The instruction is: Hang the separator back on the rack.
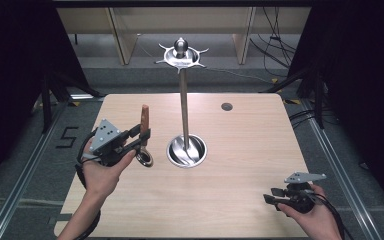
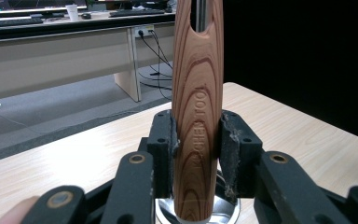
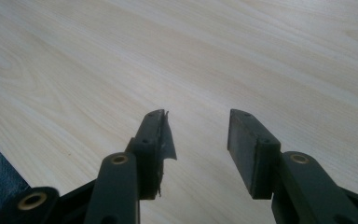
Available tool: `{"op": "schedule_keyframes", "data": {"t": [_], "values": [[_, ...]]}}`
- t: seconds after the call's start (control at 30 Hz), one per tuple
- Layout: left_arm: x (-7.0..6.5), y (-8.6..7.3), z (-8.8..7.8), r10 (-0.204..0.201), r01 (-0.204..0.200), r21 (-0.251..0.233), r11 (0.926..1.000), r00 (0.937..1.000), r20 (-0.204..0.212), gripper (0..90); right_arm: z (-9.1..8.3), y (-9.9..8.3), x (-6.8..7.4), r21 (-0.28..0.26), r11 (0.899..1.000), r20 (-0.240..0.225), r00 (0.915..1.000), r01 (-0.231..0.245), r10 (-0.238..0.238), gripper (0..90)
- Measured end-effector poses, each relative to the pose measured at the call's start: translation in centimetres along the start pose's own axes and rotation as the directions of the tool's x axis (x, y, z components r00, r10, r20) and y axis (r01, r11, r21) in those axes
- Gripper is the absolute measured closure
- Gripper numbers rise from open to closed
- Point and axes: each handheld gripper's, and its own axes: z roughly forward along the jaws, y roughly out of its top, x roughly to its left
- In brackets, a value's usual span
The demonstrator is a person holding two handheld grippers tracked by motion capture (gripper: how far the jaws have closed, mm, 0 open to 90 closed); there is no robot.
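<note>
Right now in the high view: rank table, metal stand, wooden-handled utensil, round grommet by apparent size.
1. table
2. metal stand, whose top sits nearer the camera, so it looks inflated
3. wooden-handled utensil, held upright in the left claw
4. round grommet

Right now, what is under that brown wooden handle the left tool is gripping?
Below the upright brown wooden handle, clamped by the left gripper, a shiny round metal end sits at the light wooden table. The fingers cover the join, so the utensil type is unclear.
</note>
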Motion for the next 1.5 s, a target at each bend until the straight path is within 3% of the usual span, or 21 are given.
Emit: {"op": "schedule_keyframes", "data": {"t": [0.2,0.3,0.43,0.47,0.5,0.63,0.7,0.73,0.8,0.97,1.07,1.1,1.23,1.37,1.43,1.5], "values": [[0.6,0.3,0.2,0.009,-0.009,-0.005,0.9999,0.9995,0.029,67.0,-0.1,0.1,-0.2,0.011,0.999,0.007,0.9994,0.034,-0.034,57.5],[0.9,0.4,0.3,0.020,-0.020,-0.001,0.9998,0.9989,0.043,67.0,0.0,0.0,0.0,0.009,1.000,-0.005,1.0000,-0.003,0.003,57.5],[1.4,0.6,0.5,0.025,-0.025,-0.002,0.9997,0.9978,0.062,67.0,0.0,0.0,0.0,0.008,1.000,-0.005,1.0000,-0.002,0.002,57.5],[1.4,0.6,0.5,0.025,-0.025,-0.002,0.9997,0.9978,0.062,67.0,0.0,0.0,0.0,0.008,1.000,-0.005,1.0000,-0.002,0.002,57.5],[1.5,0.7,0.6,0.030,-0.030,0.000,0.9996,0.9977,0.061,67.0,0.1,0.0,-0.2,-0.001,0.999,-0.001,0.9995,0.032,-0.032,57.5],[1.8,0.9,0.7,0.032,-0.032,0.000,0.9995,0.9976,0.062,67.0,-0.1,0.1,-0.2,0.016,1.000,0.006,0.9997,0.025,-0.025,57.5],[1.8,1.0,0.8,0.032,-0.032,0.000,0.9995,0.9977,0.060,67.0,0.0,0.0,0.0,0.007,1.000,-0.006,1.0000,-0.003,0.003,57.4],[2.1,1.1,0.9,0.059,-0.058,-0.015,0.9982,0.9961,0.066,67.0,0.0,0.0,0.0,0.007,1.000,-0.007,1.0000,-0.005,0.005,57.5],[2.2,1.3,1.0,0.062,-0.062,-0.013,0.9980,0.9958,0.067,67.0,-0.3,0.1,-0.1,0.031,0.999,-0.005,0.9999,0.010,-0.009,57.5],[2.5,1.7,1.0,0.065,-0.064,-0.020,0.9978,0.9948,0.078,67.0,-0.3,0.1,0.0,0.031,1.000,-0.003,1.0000,-0.004,0.004,57.5],[2.6,1.8,1.1,0.070,-0.069,-0.018,0.9975,0.9945,0.078,67.0,-0.2,0.1,0.0,-0.004,1.000,0.001,1.0000,0.000,0.000,57.5],[2.6,1.9,1.1,0.068,-0.067,-0.018,0.9976,0.9947,0.077,67.0,-0.4,0.2,-0.1,0.026,1.000,0.000,1.0000,0.002,-0.002,57.5],[2.8,2.0,1.3,0.066,-0.065,-0.020,0.9977,0.9944,0.083,67.0,-0.4,0.2,-0.2,0.020,1.000,0.006,0.9999,0.015,-0.015,57.5],[3.0,2.1,1.5,0.070,-0.069,-0.017,0.9975,0.9940,0.083,67.0,-0.4,0.2,0.0,0.024,1.000,0.005,1.0000,-0.003,0.003,57.4],[3.1,2.3,1.6,0.071,-0.069,-0.018,0.9974,0.9937,0.087,67.0,-0.4,0.2,-0.2,0.015,1.000,0.008,0.9997,0.023,-0.023,57.5],[3.1,2.4,1.6,0.072,-0.070,-0.020,0.9973,0.9934,0.090,67.0,-0.5,0.2,-0.1,0.036,0.999,0.007,1.0000,0.005,-0.005,57.3]]}}
